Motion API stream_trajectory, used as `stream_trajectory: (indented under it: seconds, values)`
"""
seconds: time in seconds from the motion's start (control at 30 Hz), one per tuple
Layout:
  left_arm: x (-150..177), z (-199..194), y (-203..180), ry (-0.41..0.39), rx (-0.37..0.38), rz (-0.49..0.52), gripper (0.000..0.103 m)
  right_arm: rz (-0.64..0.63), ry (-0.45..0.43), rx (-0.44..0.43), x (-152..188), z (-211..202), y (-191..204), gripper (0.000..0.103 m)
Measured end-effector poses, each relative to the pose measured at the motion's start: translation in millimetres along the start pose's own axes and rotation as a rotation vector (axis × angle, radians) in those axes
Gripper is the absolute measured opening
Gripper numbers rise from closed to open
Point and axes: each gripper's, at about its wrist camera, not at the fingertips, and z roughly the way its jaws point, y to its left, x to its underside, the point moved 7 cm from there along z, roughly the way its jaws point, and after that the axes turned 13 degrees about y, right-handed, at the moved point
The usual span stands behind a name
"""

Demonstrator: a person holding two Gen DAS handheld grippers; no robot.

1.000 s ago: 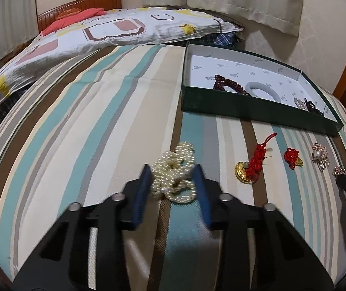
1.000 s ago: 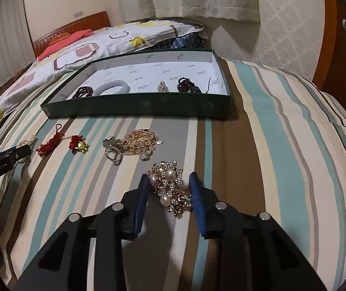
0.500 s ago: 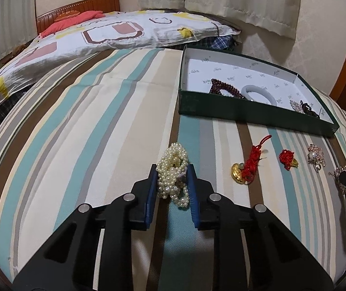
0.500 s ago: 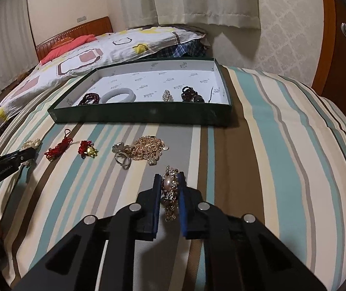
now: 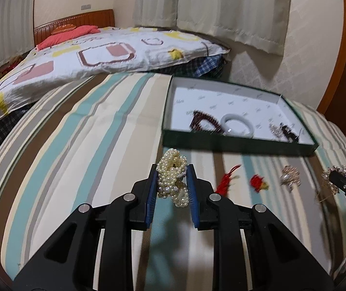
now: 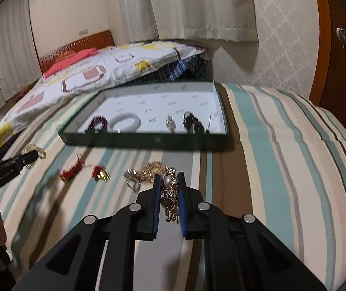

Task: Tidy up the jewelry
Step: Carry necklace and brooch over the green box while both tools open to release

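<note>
My left gripper [image 5: 171,172] is shut on a bundle of cream pearl strands [image 5: 171,177], raised off the striped bedcover. My right gripper [image 6: 169,181] is shut on a gold brooch with a pearl [image 6: 169,189], also lifted, its chain hanging below. A shallow green box [image 5: 233,143] with a white floor lies ahead; in the right wrist view the box [image 6: 148,139] holds dark red beads [image 6: 97,123], a pale bangle [image 6: 124,121], a small brooch [image 6: 170,123] and a black piece [image 6: 192,122].
On the bedcover before the box lie a red tassel charm [image 6: 72,168], a red-and-gold charm [image 6: 101,173], a silver ring [image 6: 131,177] and a gold chain pile [image 6: 149,172]. A patterned quilt [image 5: 88,58] lies beyond. A wooden door [image 6: 342,60] stands at right.
Both grippers closed on their pieces, the left on the pearls, the right on the brooch, then rose off the bedcover with them.
</note>
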Motion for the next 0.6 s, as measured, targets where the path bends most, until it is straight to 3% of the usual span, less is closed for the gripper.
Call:
stream_trajectory:
  seconds: [0.33,0.6]
  values:
    - [-44.0,-22.5,-28.4,-0.082,0.059,0.035,0.023,-0.017,-0.121,-0.018,-53.6,-24.9,1.3,0.014]
    - [-101.2,-22.6,-49.7,-0.158,0.08,0.055,0.023,-0.03,-0.202,-0.013,-106.8,-25.0,-4.7,0.014]
